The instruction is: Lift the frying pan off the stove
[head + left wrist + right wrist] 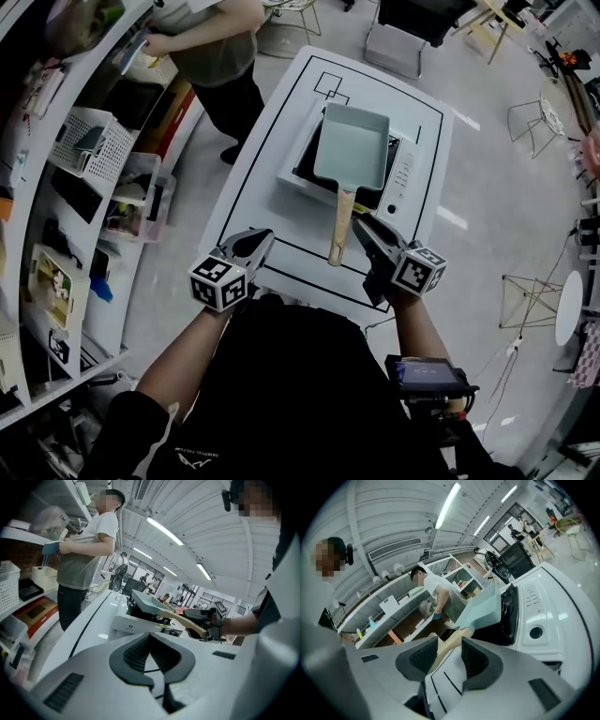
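Observation:
A pale green rectangular frying pan [352, 145] sits on a white portable stove [405, 173] on a white table [272, 150]. Its wooden handle [341, 225] points back toward me. My right gripper [361, 225] hovers just right of the handle's end, tilted. In the right gripper view its jaws [449, 646] stand open, with the handle [451, 641] showing in the gap ahead and the pads off it; the pan [480, 609] lies beyond. My left gripper [262, 236] is left of the handle over the table's near part, and its jaws [150, 639] are shut on nothing.
A person [211, 47] stands at the table's far left corner, facing white shelving [84, 150] loaded with baskets and boxes. Wire stools [530, 295] and a chair stand on the floor to the right. Black lines mark the table top.

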Action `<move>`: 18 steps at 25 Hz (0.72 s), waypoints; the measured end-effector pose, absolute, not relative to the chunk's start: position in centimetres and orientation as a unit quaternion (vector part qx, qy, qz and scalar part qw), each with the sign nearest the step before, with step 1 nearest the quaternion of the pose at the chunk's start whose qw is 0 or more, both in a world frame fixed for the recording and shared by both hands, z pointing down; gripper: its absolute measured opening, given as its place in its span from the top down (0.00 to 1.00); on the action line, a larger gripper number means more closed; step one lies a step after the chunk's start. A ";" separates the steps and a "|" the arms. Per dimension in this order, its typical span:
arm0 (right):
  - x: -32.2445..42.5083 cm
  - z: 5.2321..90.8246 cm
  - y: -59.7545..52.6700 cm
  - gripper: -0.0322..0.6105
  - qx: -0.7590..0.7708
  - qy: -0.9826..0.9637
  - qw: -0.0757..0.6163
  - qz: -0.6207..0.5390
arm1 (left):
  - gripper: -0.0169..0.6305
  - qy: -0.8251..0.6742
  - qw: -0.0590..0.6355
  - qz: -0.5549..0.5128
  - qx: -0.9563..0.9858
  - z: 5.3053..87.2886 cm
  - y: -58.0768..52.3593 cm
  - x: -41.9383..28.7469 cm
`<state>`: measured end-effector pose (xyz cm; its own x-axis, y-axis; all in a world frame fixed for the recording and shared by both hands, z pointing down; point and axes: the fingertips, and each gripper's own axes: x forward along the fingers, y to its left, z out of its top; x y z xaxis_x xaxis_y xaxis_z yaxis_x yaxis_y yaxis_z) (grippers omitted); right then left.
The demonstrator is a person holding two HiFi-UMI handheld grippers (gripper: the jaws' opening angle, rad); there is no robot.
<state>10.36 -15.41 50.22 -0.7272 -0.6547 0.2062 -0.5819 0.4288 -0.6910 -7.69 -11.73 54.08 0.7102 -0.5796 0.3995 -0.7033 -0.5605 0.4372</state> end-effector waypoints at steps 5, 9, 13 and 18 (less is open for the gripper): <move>8.8 51.2 -15.4 0.60 -0.336 0.825 0.064 -0.449 | 0.96 -0.362 0.299 0.108 0.876 54.5 -11.7 -7.6; 8.3 51.5 -16.0 0.56 -0.326 0.809 0.079 -0.483 | 0.96 -0.360 0.302 0.115 0.875 54.8 -11.6 -7.5; 7.3 52.1 -16.4 0.55 -0.306 0.804 0.070 -0.506 | 0.96 -0.362 0.305 0.117 0.873 55.0 -11.6 -7.7; 6.0 53.1 -17.3 0.54 -0.286 0.796 0.078 -0.528 | 0.96 -0.366 0.309 0.122 0.869 55.9 -11.9 -8.4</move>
